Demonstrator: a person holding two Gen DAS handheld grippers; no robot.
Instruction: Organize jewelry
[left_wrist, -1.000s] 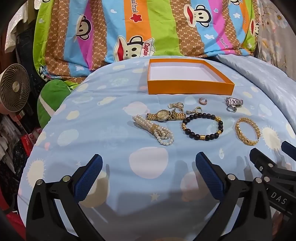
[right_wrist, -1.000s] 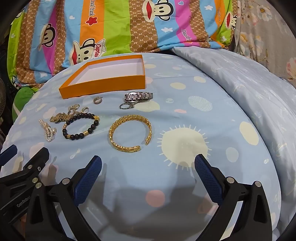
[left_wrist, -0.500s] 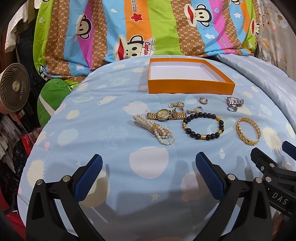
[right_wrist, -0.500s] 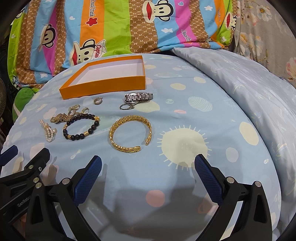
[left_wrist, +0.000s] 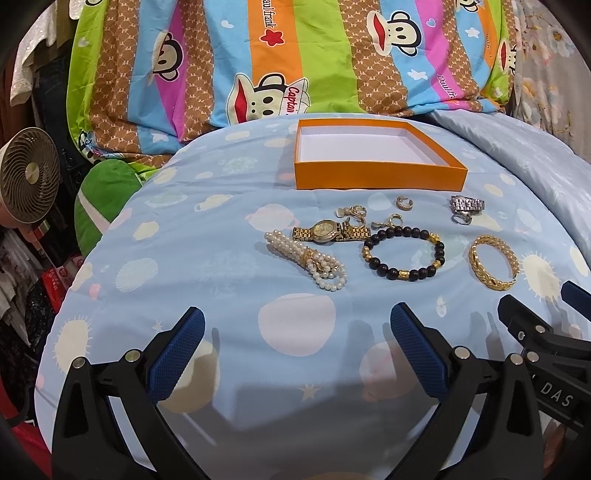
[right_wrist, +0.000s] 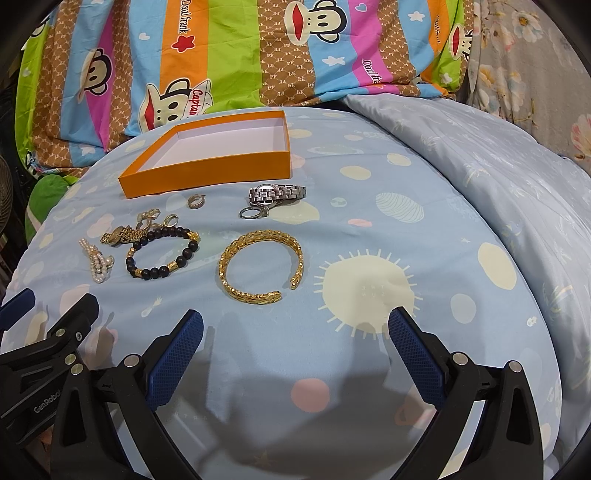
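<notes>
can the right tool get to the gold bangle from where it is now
Probably yes. The right tool is open and empty, and the gold bangle lies flat on the blue bedspread just ahead of it, apart from the black bead bracelet. Nothing lies between them.

I see an orange box (left_wrist: 380, 176) with white inside, pale blue sheet (left_wrist: 207, 280) with cream planets, gold bangle (right_wrist: 260, 266), black-and-gold bead bracelet (left_wrist: 403, 253), white pearls (left_wrist: 306, 260), striped monkey-print quilt (left_wrist: 280, 55)
</notes>
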